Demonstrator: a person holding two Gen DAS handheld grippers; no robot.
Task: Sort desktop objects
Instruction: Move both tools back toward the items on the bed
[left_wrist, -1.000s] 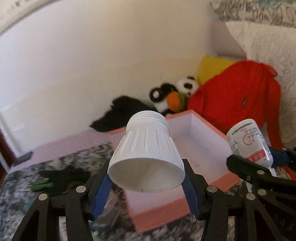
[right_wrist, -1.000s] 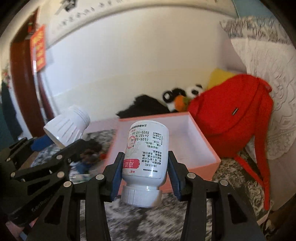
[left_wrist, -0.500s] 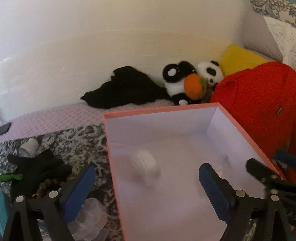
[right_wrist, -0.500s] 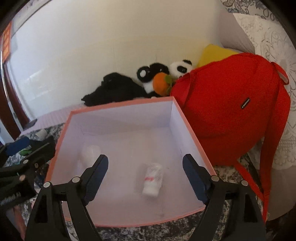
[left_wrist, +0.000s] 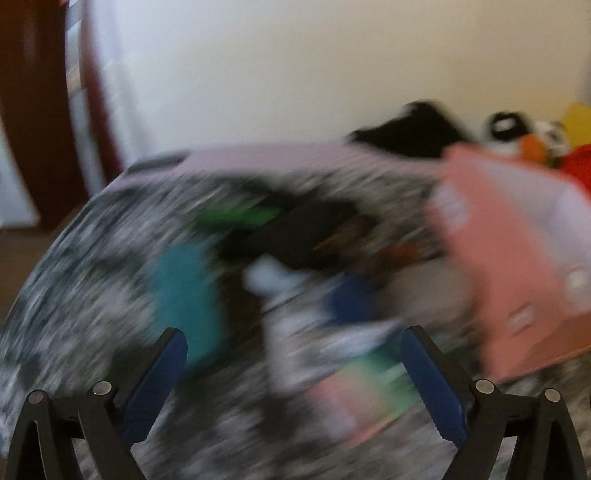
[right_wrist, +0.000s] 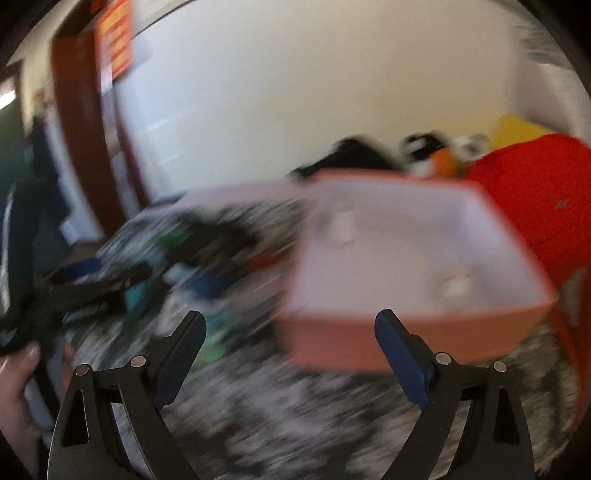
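Both views are motion-blurred. My left gripper (left_wrist: 293, 338) is open and empty above a pile of small objects on the patterned cloth: a teal item (left_wrist: 184, 295), a white item (left_wrist: 273, 280), a blue item (left_wrist: 354, 299) and a pink-green packet (left_wrist: 365, 391). My right gripper (right_wrist: 290, 326) is open and empty in front of the pink box (right_wrist: 369, 339). Inside the box lie a white cup (right_wrist: 341, 230) and a white bottle (right_wrist: 452, 286). The box also shows at the right of the left wrist view (left_wrist: 509, 266). The left gripper shows in the right wrist view (right_wrist: 92, 291).
A red backpack (right_wrist: 546, 206) stands right of the box. Panda plush toys (left_wrist: 524, 136) and a black cloth (left_wrist: 413, 133) lie by the wall. A dark red door frame (right_wrist: 77, 122) stands at the left. A black item (left_wrist: 303, 229) lies among the clutter.
Both grippers have swung left, away from over the box toward the clutter pile. The cup and bottle, dropped half a second ago, lie in the box.
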